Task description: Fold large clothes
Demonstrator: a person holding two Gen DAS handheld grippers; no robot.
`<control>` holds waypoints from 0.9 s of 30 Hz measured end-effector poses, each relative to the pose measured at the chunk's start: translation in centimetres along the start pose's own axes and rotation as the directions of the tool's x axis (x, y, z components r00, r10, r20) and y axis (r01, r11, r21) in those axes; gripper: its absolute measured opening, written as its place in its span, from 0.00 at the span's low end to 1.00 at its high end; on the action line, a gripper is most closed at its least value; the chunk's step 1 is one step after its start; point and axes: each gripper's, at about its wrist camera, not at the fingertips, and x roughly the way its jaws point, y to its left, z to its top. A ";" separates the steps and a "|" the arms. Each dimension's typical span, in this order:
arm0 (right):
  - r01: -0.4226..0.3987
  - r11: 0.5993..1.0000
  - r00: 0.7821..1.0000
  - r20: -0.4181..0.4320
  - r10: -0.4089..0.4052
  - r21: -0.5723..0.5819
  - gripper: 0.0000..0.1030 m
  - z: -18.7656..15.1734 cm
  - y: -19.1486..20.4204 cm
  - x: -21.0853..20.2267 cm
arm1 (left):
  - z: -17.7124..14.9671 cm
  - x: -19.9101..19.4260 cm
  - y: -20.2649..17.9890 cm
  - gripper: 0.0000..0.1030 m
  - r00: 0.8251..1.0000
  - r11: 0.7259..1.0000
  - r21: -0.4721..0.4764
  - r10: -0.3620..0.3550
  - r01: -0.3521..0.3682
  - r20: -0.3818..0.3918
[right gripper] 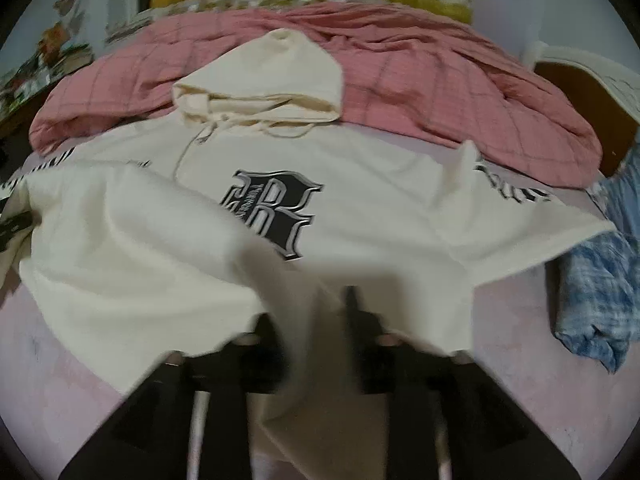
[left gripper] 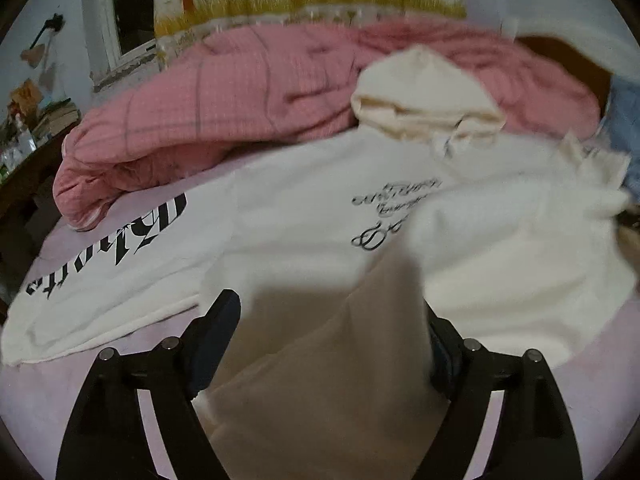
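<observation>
Lying flat on the pink bed sheet, the cream hoodie points its hood toward twelve o'clock. Left gripper and right gripper stand with jaws spread — hem fabric loose between them, unpinched.

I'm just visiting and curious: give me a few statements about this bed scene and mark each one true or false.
1. The cream hoodie lies on the bed with its printed front facing up. True.
2. The hoodie's hood rests against the pink checked blanket. True.
3. The large letter on the chest is red. False: it is black with a silver edge.
4. A blue patterned garment lies beside the hoodie. True.
5. The left gripper is clamped shut. False: its jaws stand apart, with hoodie cloth between them.
</observation>
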 end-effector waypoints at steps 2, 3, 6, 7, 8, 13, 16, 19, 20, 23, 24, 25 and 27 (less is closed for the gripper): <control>0.033 0.999 0.998 0.044 -0.034 0.022 0.63 -0.1 -0.9 -1.4 | -0.1 -1.7 0.6 0.81 1.000 1.000 -0.018 -0.005 0.005 0.013; 0.031 0.999 0.998 0.051 -0.032 0.029 0.63 -0.1 -1.4 -2.0 | -0.3 -2.4 0.7 0.83 1.000 1.000 -0.020 -0.008 0.009 0.016; 0.007 0.998 0.999 0.037 -0.009 0.055 0.63 -0.5 -2.8 -3.4 | -1.1 -4.5 0.1 0.88 0.999 1.000 0.008 -0.026 0.026 0.036; 0.009 0.998 0.999 0.033 -0.010 0.055 0.64 -1.0 -3.2 -4.0 | -1.3 -5.0 -0.2 0.91 0.999 0.999 0.019 -0.032 0.031 0.041; 0.004 0.999 0.999 0.034 -0.005 0.047 0.64 -1.3 -3.4 -4.5 | -1.7 -5.2 -0.7 0.93 0.998 0.999 0.034 -0.035 0.033 0.043; -0.082 0.991 0.997 -0.008 0.082 -0.105 0.67 -3.8 -2.3 -5.4 | -2.5 -3.6 -1.4 0.97 1.000 0.999 0.040 0.027 -0.028 0.010; 0.019 0.975 0.998 -0.051 -0.031 -0.219 0.67 -4.3 -1.0 -3.7 | -2.8 -1.9 -1.9 0.97 0.992 0.988 0.098 0.122 -0.120 -0.020; 0.110 0.988 0.993 -0.028 -0.113 -0.112 0.67 -3.3 -2.3 -2.4 | -2.3 -1.2 -0.6 0.97 0.958 0.959 0.048 0.277 -0.281 0.072; 0.142 0.989 0.990 -0.007 -0.142 -0.030 0.67 -2.6 -3.5 -2.3 | -2.1 -1.4 0.0 0.97 0.950 0.956 0.014 0.290 -0.294 0.116; 0.182 0.979 0.983 0.015 -0.184 0.095 0.67 -1.2 -6.0 -1.8 | -0.2 0.1 2.7 0.86 0.924 0.928 -0.060 0.372 -0.368 0.091; 0.210 0.973 0.977 0.008 -0.211 0.098 0.67 -1.0 -6.3 -1.6 | 0.4 1.1 3.7 0.82 0.931 0.931 -0.078 0.360 -0.356 0.062; 0.266 0.960 0.964 -0.010 -0.266 0.089 0.67 -0.8 -6.7 -1.0 | 0.7 2.2 4.6 0.79 0.929 0.926 -0.086 0.371 -0.368 0.018; 0.328 0.941 0.945 -0.024 -0.327 0.079 0.67 -0.9 -7.2 -0.4 | 0.7 3.3 5.6 0.76 0.927 0.922 -0.107 0.374 -0.373 -0.013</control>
